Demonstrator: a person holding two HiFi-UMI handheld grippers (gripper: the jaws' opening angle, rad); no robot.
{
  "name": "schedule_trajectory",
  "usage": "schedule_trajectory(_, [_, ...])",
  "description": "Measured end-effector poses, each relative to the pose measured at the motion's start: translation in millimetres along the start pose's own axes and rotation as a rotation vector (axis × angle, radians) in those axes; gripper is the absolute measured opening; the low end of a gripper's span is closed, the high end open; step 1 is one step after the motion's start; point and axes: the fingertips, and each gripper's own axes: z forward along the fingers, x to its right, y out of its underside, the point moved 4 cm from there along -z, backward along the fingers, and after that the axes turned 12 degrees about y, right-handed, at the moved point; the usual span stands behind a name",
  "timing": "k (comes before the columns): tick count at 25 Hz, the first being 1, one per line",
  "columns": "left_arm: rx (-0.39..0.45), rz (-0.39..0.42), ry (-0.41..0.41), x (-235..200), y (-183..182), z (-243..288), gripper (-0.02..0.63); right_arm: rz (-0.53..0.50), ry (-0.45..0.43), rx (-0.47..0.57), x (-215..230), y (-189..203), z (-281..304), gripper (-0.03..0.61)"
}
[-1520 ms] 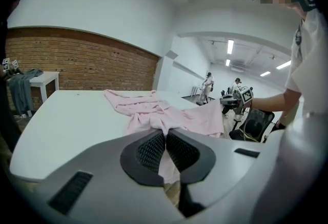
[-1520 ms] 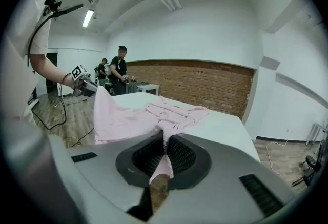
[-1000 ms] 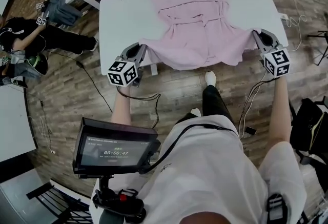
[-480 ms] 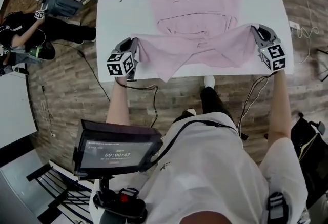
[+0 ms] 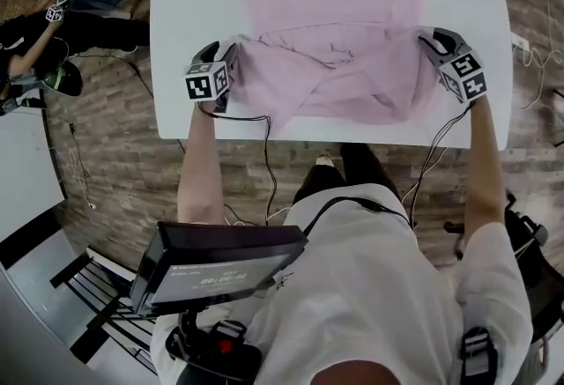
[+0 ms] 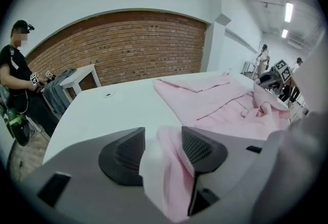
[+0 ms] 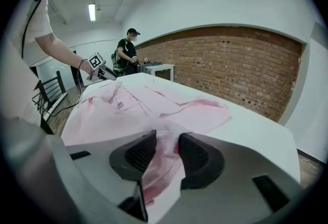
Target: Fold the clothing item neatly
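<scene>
The pink garment [image 5: 335, 40] lies spread on the white bench [image 5: 176, 40], with its far part flat and its near part doubled back over the middle in a loose, wrinkled layer. One end of that folded layer sits at each of your claws. Your left claw [image 5: 226, 52] is at the garment's left edge, low over the bench. In the left gripper view, the left claw [image 6: 163, 137] has its jaws apart, having just been opening. A fold of pink cloth [image 6: 215, 100] hangs slack in the gap and lies against one pad only. Your right claw [image 5: 432, 40] is at the garment's right edge. In the right gripper view, the right claw [image 7: 165, 141] also has its jaws parted, having just been opening. A bunch of cloth [image 7: 154, 100] lies between them, and the pads do not clamp it. Both claws point down and away from you, across the bench. The bench stands on a wood floor [image 5: 115, 163]. A screen [image 5: 220, 264] hangs at your chest. Beyond the bench there is a brick wall [image 6: 128, 38], where another person [image 6: 15, 74] stands beside a small table [image 6: 79, 72].
</scene>
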Motion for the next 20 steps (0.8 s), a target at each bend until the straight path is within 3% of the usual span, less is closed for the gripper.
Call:
schedule_trajectory(1, [0.004, -0.001, 0.003, -0.2, 1.0, -0.6, 0.222, 0.004, -0.024, -0.013, -2.5, 2.9, 1.5, 0.137])
schedule_trajectory(5, [0.012, -0.002, 0.023, 1.3, 3.1, -8.3, 0.255, -0.006, -0.073, -0.097, -7.1, 17.6, -1.1, 0.255])
schedule_trajectory(11, [0.12, 0.078, 0.098, 34.3, -15.2, -34.7, 0.255, -0.067, -0.098, -0.298, 0.4, 38.3, -20.5, 0.291])
schedule_trajectory(16, [0.176, 0.126, 0.224, 75.3, -23.2, -42.4, 0.255, 0.043, -0.019, -0.172, -9.5, 12.6, -48.7, 0.291])
schedule_trajectory(20, [0.219, 0.129, 0.293, 94.4, -24.1, -49.4, 0.241, 0.102, -0.021, -0.138, -48.3, 8.5, -69.9, 0.29])
